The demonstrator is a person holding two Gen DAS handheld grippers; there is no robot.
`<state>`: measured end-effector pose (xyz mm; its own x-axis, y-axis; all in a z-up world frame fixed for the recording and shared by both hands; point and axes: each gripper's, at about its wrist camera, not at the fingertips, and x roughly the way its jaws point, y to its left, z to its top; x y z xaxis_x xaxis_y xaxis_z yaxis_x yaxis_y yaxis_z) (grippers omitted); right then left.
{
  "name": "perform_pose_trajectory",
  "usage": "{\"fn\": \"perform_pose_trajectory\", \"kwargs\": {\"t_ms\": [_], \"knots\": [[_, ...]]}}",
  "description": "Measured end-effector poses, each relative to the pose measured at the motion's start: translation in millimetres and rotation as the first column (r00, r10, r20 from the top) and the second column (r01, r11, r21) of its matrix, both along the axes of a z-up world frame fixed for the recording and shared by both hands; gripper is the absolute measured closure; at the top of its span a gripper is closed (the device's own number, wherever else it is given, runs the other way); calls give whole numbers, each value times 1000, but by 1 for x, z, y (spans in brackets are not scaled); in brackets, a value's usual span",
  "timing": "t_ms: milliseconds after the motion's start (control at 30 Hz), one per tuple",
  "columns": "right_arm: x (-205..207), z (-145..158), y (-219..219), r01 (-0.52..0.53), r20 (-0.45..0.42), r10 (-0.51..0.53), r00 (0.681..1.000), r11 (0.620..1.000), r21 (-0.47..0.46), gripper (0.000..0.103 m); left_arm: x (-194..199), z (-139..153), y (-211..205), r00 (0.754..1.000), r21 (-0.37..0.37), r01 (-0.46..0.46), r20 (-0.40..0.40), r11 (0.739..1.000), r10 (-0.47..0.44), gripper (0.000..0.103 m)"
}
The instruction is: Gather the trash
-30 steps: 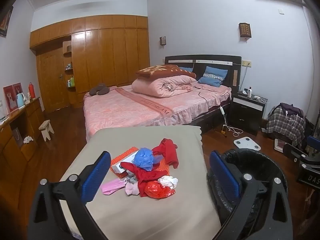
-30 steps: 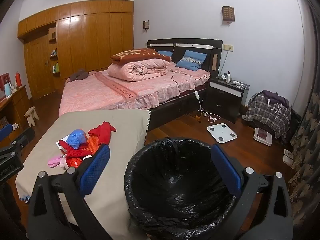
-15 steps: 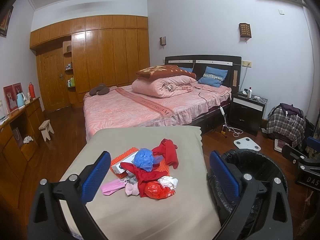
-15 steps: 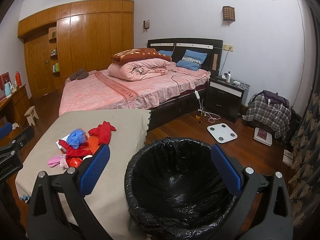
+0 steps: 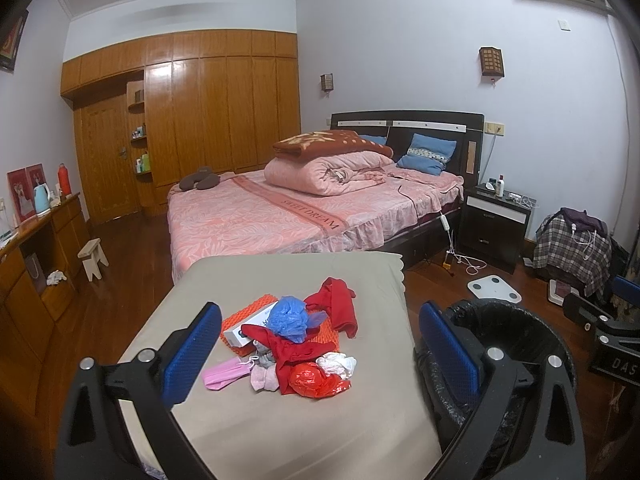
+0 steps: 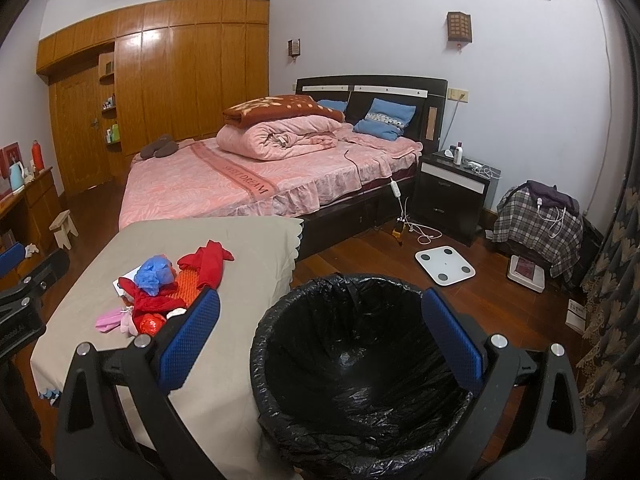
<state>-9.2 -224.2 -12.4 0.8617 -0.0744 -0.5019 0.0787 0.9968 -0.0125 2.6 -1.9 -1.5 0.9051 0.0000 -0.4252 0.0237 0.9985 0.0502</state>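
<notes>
While jaws gape, bin (image 6: 360, 380) abuts table (image 6: 248, 248) edge

Far across the room, a pink bed (image 5: 304, 216) carries a rolled quilt (image 5: 324, 172); wooden wardrobe (image 5: 216, 108) far left, white scale (image 6: 445, 266) on the floor right.

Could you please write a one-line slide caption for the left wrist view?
Open left gripper facing a pile of trash on a beige-covered table, black-lined bin at right.
</notes>
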Motion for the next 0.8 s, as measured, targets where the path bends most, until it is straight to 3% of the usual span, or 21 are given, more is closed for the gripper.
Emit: {"fn": "perform_pose_trajectory", "kwargs": {"t_ms": [800], "knots": [[1, -2, 4, -1, -6, 1, 1000, 1000, 1, 5, 0, 0, 0, 1000, -3, -1, -1, 1000, 1, 6]]}}
